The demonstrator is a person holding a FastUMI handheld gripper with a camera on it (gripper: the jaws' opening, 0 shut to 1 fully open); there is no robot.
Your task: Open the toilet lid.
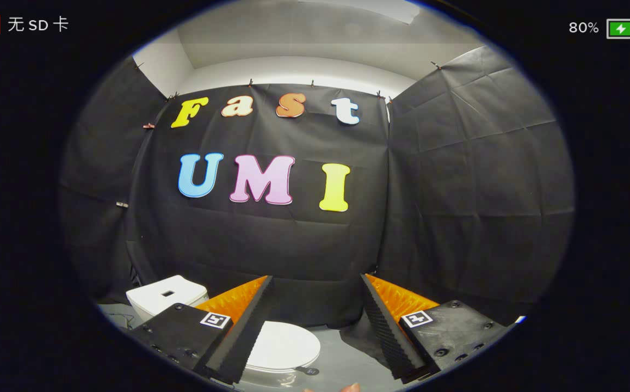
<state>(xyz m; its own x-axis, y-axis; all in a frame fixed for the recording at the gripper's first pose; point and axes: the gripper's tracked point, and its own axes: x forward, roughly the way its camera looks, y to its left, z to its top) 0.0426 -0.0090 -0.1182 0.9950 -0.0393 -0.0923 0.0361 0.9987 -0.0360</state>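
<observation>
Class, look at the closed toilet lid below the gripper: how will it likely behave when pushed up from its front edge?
The toilet lid looks like smooth, glossy hard plastic, so it will probably stay stiff but feel slippery. It lies flat toward the tank, so it likely swings up on a rear hinge rather than sliding. The open gripper hangs above it, untouching.

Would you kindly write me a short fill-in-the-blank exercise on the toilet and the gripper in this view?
1. The toilet lid lies ____ on the bowl.
2. The gripper has its fingers spread ____, holding nothing.
3. The white tank stands ____ the lid, against the black cloth wall.
4. The lid lies ____ the gripper, nearer one finger.

Missing words: closed; open; behind; below
</observation>
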